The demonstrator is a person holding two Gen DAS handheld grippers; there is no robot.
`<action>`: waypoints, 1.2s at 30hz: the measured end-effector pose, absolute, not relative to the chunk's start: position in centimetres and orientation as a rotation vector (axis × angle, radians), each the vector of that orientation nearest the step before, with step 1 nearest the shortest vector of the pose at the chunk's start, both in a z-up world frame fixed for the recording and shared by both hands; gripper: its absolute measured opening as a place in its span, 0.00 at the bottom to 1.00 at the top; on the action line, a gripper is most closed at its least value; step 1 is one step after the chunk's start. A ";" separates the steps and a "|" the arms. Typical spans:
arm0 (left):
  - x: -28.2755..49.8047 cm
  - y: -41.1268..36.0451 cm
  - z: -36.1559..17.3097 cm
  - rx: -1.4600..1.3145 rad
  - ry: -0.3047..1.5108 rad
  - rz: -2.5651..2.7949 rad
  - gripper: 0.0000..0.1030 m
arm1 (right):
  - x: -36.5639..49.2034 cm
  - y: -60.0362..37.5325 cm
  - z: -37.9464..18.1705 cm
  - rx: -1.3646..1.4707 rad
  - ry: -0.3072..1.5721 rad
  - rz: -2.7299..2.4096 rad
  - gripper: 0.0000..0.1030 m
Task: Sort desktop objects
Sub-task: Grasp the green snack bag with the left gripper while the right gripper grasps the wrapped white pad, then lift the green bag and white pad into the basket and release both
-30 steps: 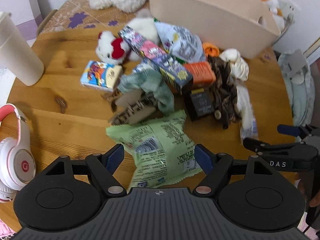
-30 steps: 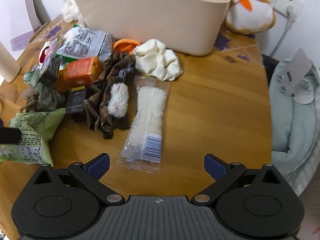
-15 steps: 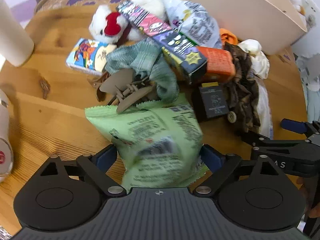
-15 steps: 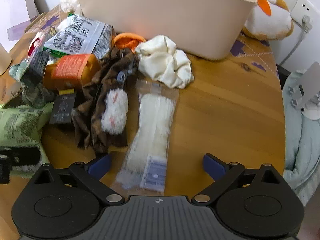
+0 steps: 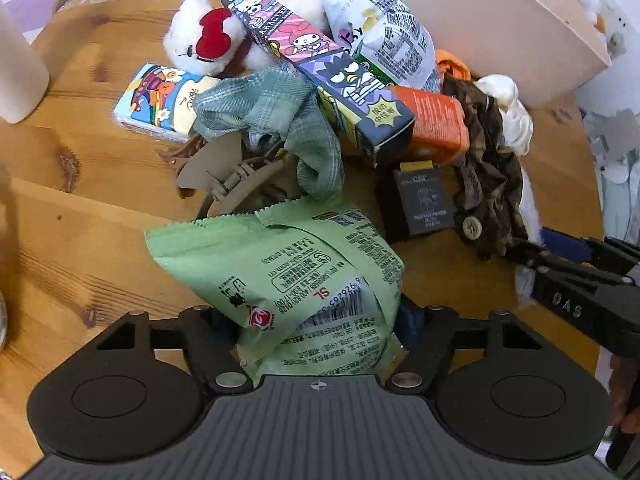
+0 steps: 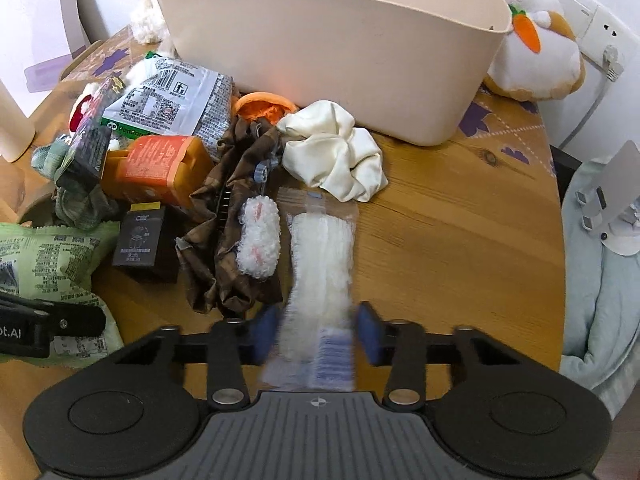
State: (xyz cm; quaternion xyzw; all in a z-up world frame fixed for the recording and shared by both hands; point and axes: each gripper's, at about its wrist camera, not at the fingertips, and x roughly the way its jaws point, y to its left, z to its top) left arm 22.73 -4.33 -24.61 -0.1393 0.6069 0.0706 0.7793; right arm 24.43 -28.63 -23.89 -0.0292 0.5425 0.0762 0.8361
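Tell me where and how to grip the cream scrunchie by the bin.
Pinch a raised fold of the cream scrunchie on its right side, coming from above and from the bare table there. It lies crumpled with puffy folds standing up. Its left edge crowds the brown cloth and its back is near the bin, so those sides look tight.

Bench: knotty wood, smooth satin finish. Green snack bag: crinkled plastic film, slight sheen. Clear wrapper: glossy transparent plastic over white fibrous pad. Beige tub: smooth matt plastic. Cream scrunchie: satiny cloth. Brown cloth: matt, rumpled. Character box: printed cardboard. White plush toy: fuzzy.
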 end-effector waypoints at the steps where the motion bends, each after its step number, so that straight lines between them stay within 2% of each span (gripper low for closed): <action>1: 22.7 -4.4 -24.5 -0.296 1.312 0.154 0.67 | 24.2 -28.5 -23.9 -0.059 1.150 0.161 0.33; 8: 21.7 -5.2 -23.4 -0.284 1.303 0.143 0.62 | 22.3 -29.1 -23.6 -0.021 1.150 0.151 0.30; 23: 20.1 -5.0 -18.5 -0.228 1.203 0.122 0.61 | 19.1 -30.5 -18.8 0.045 1.060 0.171 0.23; 36: 21.0 -5.2 -14.2 -0.202 1.093 0.091 0.61 | 18.4 -32.4 -13.6 0.098 0.953 0.175 0.22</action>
